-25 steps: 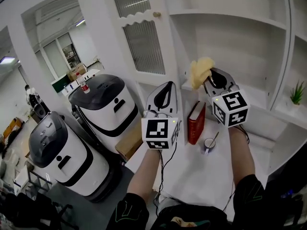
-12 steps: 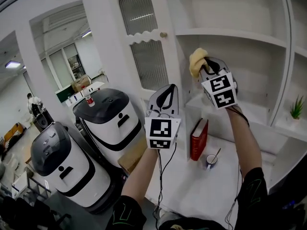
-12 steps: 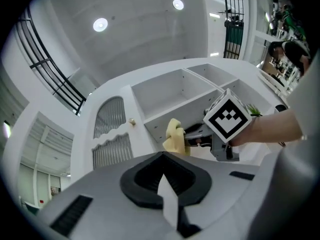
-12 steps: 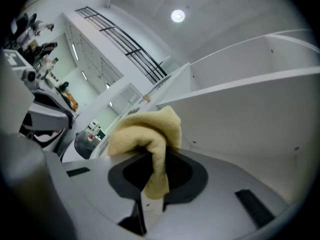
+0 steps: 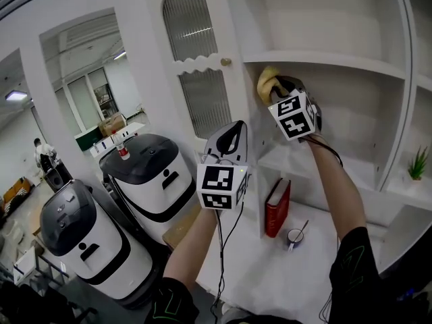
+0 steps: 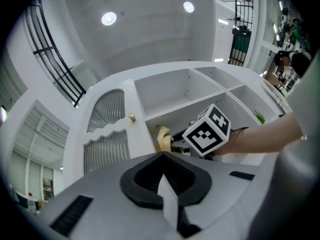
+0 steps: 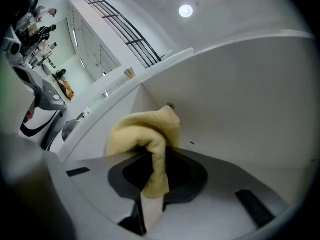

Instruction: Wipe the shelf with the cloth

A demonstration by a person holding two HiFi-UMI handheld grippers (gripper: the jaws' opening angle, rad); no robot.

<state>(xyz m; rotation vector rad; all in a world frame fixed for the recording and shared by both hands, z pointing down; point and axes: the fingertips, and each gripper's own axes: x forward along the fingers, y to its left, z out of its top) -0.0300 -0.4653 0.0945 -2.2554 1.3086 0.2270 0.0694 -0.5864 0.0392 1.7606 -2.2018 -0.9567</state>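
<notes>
The right tongs [image 7: 150, 191] are clamped on the cloth [image 7: 142, 131] by the shelf [image 5: 337, 59] edge. It probably wipes best pressed flat and swept steadily along. The left tongs [image 6: 167, 204] are together, empty.

Head view:
- Shelving unit [image 5: 337, 58], white, with open bays, from 12 to 4 o'clock.
- Cabinet door [image 5: 202, 66], white, at 12 o'clock. It has an arched ribbed-glass panel above and a scallop-topped ribbed-glass panel below. A small round knob [image 5: 225, 62] sits at its right edge.
- Counter [image 5: 270, 268], white, at 6 o'clock.
- Near floor machine [image 5: 84, 238], rounded, white body with a black top, at 8 o'clock.
- Far floor machine [image 5: 155, 177], same build, at 9 o'clock.
- Glazed partition [image 5: 88, 90], white-framed, at 10 o'clock.
- Strip light [image 5: 15, 96], lit, far out at 9 o'clock.

Left gripper view:
- Ceiling, white.
- Recessed lamp [image 6: 109, 18], round, lit, at 11 o'clock.
- Second recessed lamp [image 6: 188, 6], at 1 o'clock.
- Black railing [image 6: 55, 59], slatted, at 10 o'clock.
</notes>
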